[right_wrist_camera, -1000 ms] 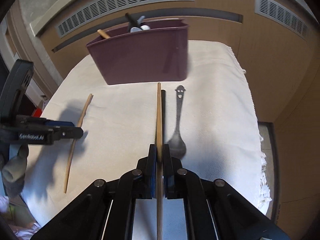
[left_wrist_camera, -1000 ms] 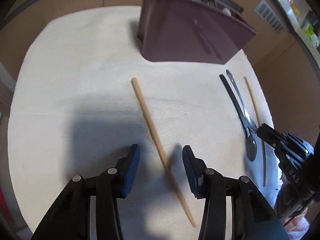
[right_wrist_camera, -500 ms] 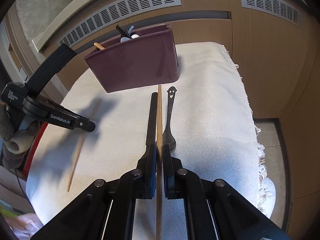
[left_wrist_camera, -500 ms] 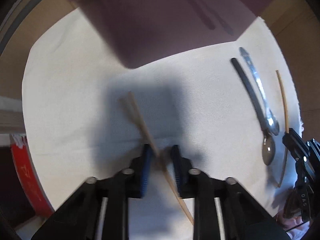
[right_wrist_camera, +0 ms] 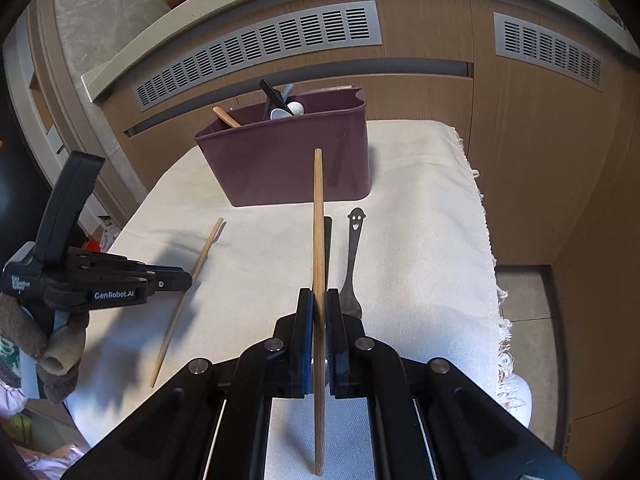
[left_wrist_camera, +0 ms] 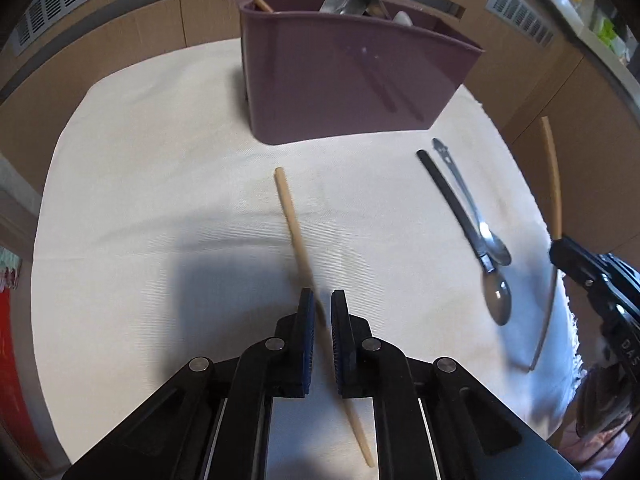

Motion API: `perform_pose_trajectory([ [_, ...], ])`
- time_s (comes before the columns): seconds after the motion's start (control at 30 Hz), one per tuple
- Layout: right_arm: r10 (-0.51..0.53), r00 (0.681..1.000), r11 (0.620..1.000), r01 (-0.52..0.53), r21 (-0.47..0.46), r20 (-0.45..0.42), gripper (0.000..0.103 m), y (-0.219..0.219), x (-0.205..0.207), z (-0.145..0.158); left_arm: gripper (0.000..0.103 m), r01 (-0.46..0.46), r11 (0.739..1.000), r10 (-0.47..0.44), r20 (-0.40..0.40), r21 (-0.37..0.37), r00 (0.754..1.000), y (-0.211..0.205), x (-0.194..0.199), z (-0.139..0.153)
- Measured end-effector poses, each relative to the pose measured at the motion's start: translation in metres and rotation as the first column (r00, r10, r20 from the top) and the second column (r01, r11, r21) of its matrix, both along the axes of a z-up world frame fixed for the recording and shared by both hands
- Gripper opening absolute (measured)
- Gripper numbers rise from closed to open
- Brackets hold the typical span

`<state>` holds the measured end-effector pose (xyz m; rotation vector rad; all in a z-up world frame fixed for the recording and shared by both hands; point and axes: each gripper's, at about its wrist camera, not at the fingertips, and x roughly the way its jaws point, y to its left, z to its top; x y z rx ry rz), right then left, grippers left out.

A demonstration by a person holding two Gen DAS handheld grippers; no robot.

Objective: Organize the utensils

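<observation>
Your left gripper [left_wrist_camera: 319, 312] has its jaws closed on one wooden chopstick [left_wrist_camera: 294, 228], its far end toward the purple bin [left_wrist_camera: 352, 80] at the table's far edge. Your right gripper [right_wrist_camera: 319, 312] clamps the other chopstick [right_wrist_camera: 318, 220], lifted above the cloth [right_wrist_camera: 420, 240] beside a black spoon [right_wrist_camera: 351, 272].

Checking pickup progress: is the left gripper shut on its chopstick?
Shut: left gripper pads pinch the chopstick between them.
</observation>
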<state>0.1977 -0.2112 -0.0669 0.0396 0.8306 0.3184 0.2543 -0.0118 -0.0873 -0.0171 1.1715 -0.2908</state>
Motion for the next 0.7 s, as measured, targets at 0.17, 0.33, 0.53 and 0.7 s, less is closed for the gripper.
perform_pose_trajectory([
  [0.17, 0.004, 1.0, 1.0, -0.004, 0.01, -0.011, 0.005, 0.002, -0.001, -0.003, 0.014, -0.07, 0.998, 0.07, -0.055, 0.011, 0.996, 0.009, 0.048, 0.003],
  [0.33, -0.003, 1.0, 1.0, 0.003, 0.014, -0.022, 0.005, -0.004, -0.001, -0.008, 0.035, -0.129, 0.991, 0.131, -0.088, 0.028, 0.987, 0.014, 0.077, -0.007],
  [0.53, -0.018, 1.0, 1.0, 0.018, 0.007, -0.024, 0.005, -0.008, -0.001, -0.014, 0.013, -0.043, 0.99, 0.048, -0.033, 0.135, 0.998, -0.012, 0.069, -0.004],
  [0.7, -0.015, 1.0, 1.0, 0.015, -0.012, -0.024, 0.007, -0.011, 0.0, -0.016, 0.009, 0.008, 0.995, -0.009, 0.004, 0.095, 1.0, -0.004, 0.02, 0.001],
])
